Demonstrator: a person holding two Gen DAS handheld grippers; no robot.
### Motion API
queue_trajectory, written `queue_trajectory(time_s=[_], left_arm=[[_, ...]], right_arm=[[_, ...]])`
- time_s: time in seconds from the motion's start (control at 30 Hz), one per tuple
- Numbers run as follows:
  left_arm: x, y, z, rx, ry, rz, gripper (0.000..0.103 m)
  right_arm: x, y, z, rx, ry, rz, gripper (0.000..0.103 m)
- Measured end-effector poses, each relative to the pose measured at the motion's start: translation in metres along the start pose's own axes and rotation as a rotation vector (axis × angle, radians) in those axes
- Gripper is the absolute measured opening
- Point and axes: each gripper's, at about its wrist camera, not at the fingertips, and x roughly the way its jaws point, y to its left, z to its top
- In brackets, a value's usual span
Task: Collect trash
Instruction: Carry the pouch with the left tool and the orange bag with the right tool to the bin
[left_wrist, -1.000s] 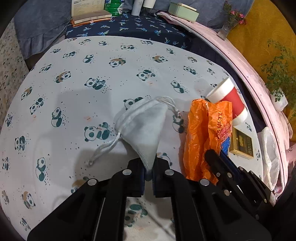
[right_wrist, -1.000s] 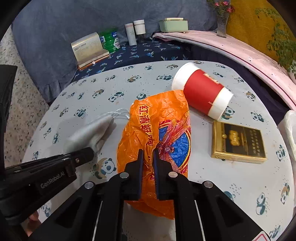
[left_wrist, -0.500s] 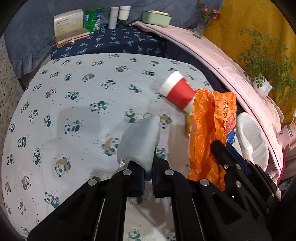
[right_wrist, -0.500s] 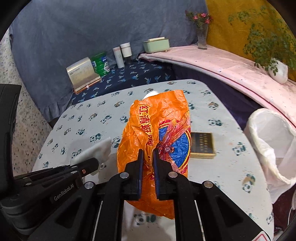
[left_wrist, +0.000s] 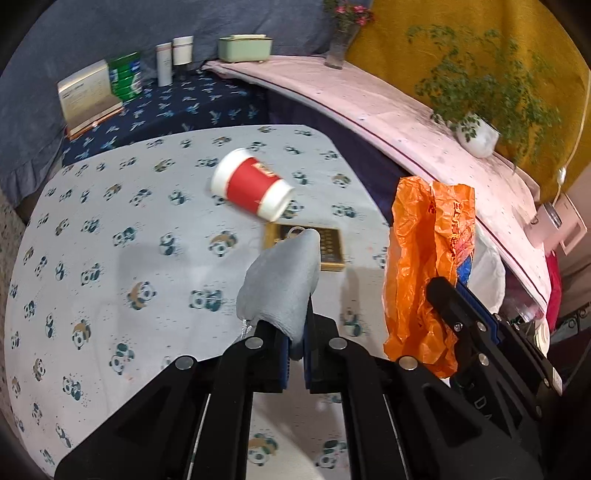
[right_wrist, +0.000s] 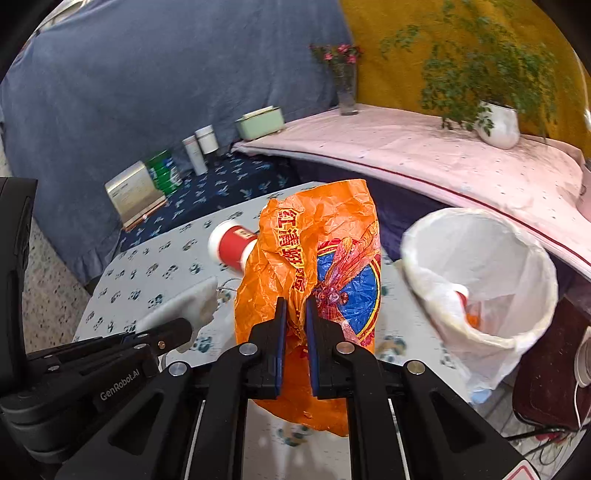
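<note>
My left gripper (left_wrist: 295, 332) is shut on a grey drawstring pouch (left_wrist: 282, 284), held up above the panda-print table (left_wrist: 110, 240). My right gripper (right_wrist: 294, 310) is shut on a crumpled orange plastic bag (right_wrist: 314, 258), which also shows at the right of the left wrist view (left_wrist: 428, 258). A bin lined with a white bag (right_wrist: 480, 280) stands to the right of the table, with some trash inside. A red paper cup (left_wrist: 253, 188) lies on its side on the table, and a gold box (left_wrist: 328, 247) lies just in front of it.
A pink-covered ledge (right_wrist: 443, 155) with a potted plant (right_wrist: 498, 122) and a flower vase (right_wrist: 345, 88) runs behind the bin. On a dark blue cloth (left_wrist: 177, 107) at the back stand a boxed book, a green can, bottles and a pale green box.
Both grippers rose and swung right with their loads. The pouch lifted off the table, and the white-lined bin came into full view on the right.
</note>
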Motion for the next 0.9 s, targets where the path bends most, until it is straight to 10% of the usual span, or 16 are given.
queue_trajectory(time_s=[0.9], left_arm=[[0.056, -0.206, 0.026, 0.285, 0.063, -0.229, 0.005]], right_arm=[[-0.033, -0.200, -0.012, 0.305, -0.048, -0.216, 0.010]])
